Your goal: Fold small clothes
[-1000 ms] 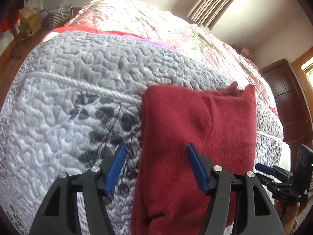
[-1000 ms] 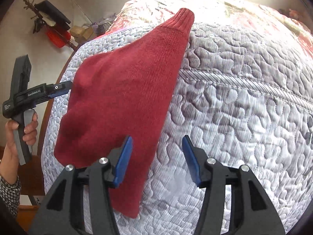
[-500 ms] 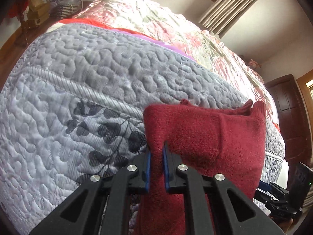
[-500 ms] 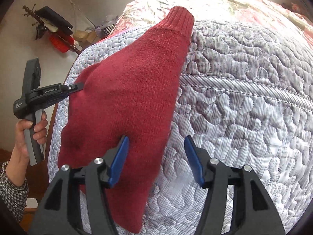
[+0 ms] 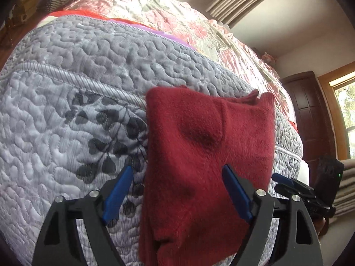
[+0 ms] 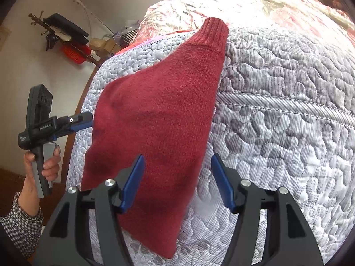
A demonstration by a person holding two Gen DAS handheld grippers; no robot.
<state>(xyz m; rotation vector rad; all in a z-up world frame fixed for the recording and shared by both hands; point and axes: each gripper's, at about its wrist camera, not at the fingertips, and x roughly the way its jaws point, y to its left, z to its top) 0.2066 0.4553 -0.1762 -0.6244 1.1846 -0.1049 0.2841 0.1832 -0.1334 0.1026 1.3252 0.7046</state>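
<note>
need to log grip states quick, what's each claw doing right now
left claw: open, holding nothing, over the red knit garment.
right claw: open, holding nothing, over the garment's edge.

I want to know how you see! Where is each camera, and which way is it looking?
Left wrist: sits on the left gripper, looking along its open blue fingers at the dark red knitted garment on the grey quilted bedspread.
Right wrist: sits on the right gripper, open too, facing the garment's ribbed cuff; a hand in a checked sleeve shows.
Both see the garment, the bedspread and the other gripper.
</note>
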